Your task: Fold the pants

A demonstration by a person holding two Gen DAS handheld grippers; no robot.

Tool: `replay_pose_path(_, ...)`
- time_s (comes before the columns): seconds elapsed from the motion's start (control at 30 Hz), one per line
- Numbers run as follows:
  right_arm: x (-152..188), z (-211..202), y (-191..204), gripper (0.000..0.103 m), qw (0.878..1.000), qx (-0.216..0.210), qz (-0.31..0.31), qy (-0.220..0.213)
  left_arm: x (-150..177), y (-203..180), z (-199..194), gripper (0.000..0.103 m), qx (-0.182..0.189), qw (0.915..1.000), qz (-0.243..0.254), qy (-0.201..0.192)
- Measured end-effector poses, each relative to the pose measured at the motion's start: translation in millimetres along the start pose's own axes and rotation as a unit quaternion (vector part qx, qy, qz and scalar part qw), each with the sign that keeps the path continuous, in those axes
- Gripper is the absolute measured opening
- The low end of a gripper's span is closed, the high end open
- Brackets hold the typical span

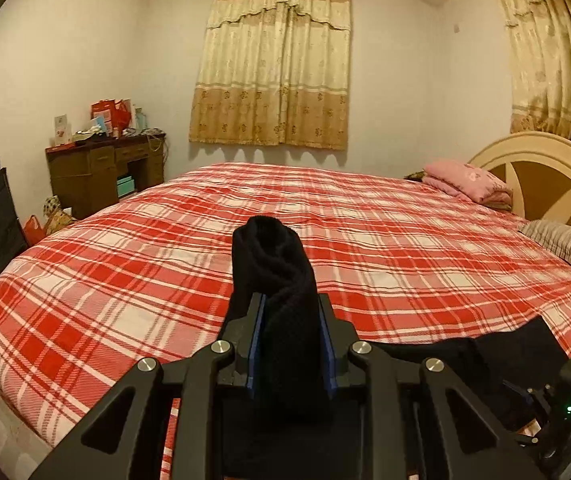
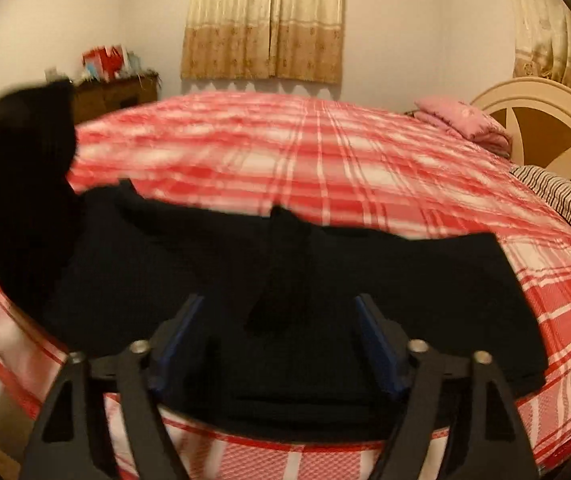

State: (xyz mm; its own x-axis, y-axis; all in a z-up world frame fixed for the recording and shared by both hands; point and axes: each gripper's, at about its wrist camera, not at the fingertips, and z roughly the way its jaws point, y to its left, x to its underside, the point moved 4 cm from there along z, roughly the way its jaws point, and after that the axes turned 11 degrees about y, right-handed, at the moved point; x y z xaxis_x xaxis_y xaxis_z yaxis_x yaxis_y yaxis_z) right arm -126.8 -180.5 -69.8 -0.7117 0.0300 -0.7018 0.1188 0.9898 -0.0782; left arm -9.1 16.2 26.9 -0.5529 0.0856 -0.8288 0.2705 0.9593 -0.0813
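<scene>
The bed (image 1: 365,240) filled most of what I saw, spread with a red and white plaid cover, its cream headboard (image 1: 533,172) at the far right. Cream and tan curtains (image 1: 273,64) hung on the back wall, and another pair hung at the right edge beside the headboard. A dark wooden desk (image 1: 101,172) stood against the left wall past the foot of the bed, its top crowded with red bags and boxes. A folded pink blanket (image 1: 465,180) lay near the headboard, and a striped pillow (image 1: 565,244) sat at the right edge of the bed, well apart from my work.

The black pants (image 2: 325,280) lay stretched across the near edge of the bed, right in front of me, with nothing else on the cover near them. One end of them rose at the left of my right view, lifted off the bed.

My left gripper (image 1: 291,344) was clamped on that bunched end, the dark fabric standing up between its blue pads and blocking the middle of the left view. My right gripper (image 2: 281,340) had its jaws apart, about half spread; a fold of the pants stood between the pads, but neither pad pressed on it. The right view was blurred.
</scene>
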Motion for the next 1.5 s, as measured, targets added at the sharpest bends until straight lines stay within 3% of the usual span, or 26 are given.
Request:
replay_pose_path(0.07,4.5,7.7,-7.2,0.051,1.000,0.011,0.012,0.010,-0.9,6.4,-1.0,0.025,-0.006,1.0000,-0.006,-0.003)
replay_pose_path(0.13,2.6,5.9,-9.5,0.026,0.999,0.031,0.007,0.010,-2.4,10.9,-1.0,0.025,-0.008,0.9999,-0.013,-0.003)
replay_pose_path(0.23,-4.0,6.5,-18.5,0.017,0.999,0.025,0.010,0.026,-2.8,14.6,-0.8,0.025,-0.011,0.9998,-0.019,-0.004)
replay_pose_path(0.43,-17.0,-15.6,-15.6,0.015,1.000,-0.003,0.028,-0.006,-2.6,16.0,-1.2,0.026,-0.014,0.9997,-0.018,-0.004)
replay_pose_path(0.63,-21.0,-7.8,24.8,0.015,1.000,-0.024,-0.010,-0.010,-2.7,18.7,-1.5,0.026,-0.016,0.9998,-0.015,-0.003)
replay_pose_path(0.7,-18.4,4.4,31.7,0.022,1.000,-0.022,-0.020,0.004,-2.8,19.0,-1.5,0.026,-0.017,0.9998,-0.013,-0.004)
replay_pose_path(0.77,-13.2,16.1,36.2,0.039,0.999,-0.028,-0.031,0.006,-2.9,18.3,-0.4,0.026,-0.018,0.9998,-0.011,-0.003)
replay_pose_path(0.83,-10.6,13.2,46.8,0.092,0.996,-0.050,-0.069,-0.008,-3.1,16.8,0.0,0.025,-0.017,0.9998,-0.010,-0.003)
replay_pose_path(0.9,-9.7,1.2,50.7,0.091,0.994,-0.069,-0.079,-0.018,-3.7,14.3,-0.1,0.026,-0.019,0.9998,-0.006,-0.004)
replay_pose_path(0.97,-13.6,-23.6,41.7,0.091,0.993,-0.078,-0.056,-0.071,-4.5,11.8,-0.1,0.026,-0.020,0.9998,-0.003,-0.004)
replay_pose_path(1.0,-16.6,-33.0,35.3,0.089,0.992,-0.077,-0.043,-0.091,-4.9,10.3,0.1,0.026,-0.019,0.9998,-0.002,-0.004)
replay_pose_path(1.07,-23.8,-42.8,17.7,0.075,0.990,-0.089,-0.013,-0.106,-5.7,8.0,0.5,0.026,-0.019,0.9998,-0.002,-0.003)
replay_pose_path(1.17,-24.4,-26.2,3.3,0.019,0.990,-0.119,0.013,-0.068,-7.9,0.8,-0.6,0.025,-0.019,0.9998,0.006,-0.005)
replay_pose_path(1.2,-22.2,-13.4,0.7,0.015,0.990,-0.132,0.019,-0.042,-8.6,-2.8,-1.5,0.025,-0.019,0.9997,0.011,-0.006)
replay_pose_path(1.3,-13.4,15.9,5.8,0.018,0.985,-0.170,0.022,0.010,-11.6,-13.3,-2.3,0.026,-0.018,0.9996,0.022,-0.007)
replay_pose_path(1.4,-13.2,10.0,11.0,0.024,0.985,-0.170,0.008,0.005,-16.7,-28.8,-5.7,0.025,-0.009,0.9992,0.038,-0.014)
replay_pose_path(1.43,-16.7,6.5,8.6,0.035,0.983,-0.184,0.013,0.010,-19.7,-38.0,-8.7,0.013,-0.002,0.9986,0.047,-0.021)
replay_pose_path(1.47,-18.1,2.1,4.5,0.051,0.980,-0.196,0.023,0.010,-21.3,-46.1,-11.3,0.009,0.005,0.9981,0.056,-0.026)
replay_pose_path(1.5,-22.2,-6.5,-5.2,0.059,0.978,-0.207,0.038,0.001,-23.6,-55.9,-13.8,0.009,0.011,0.9974,0.064,-0.031)
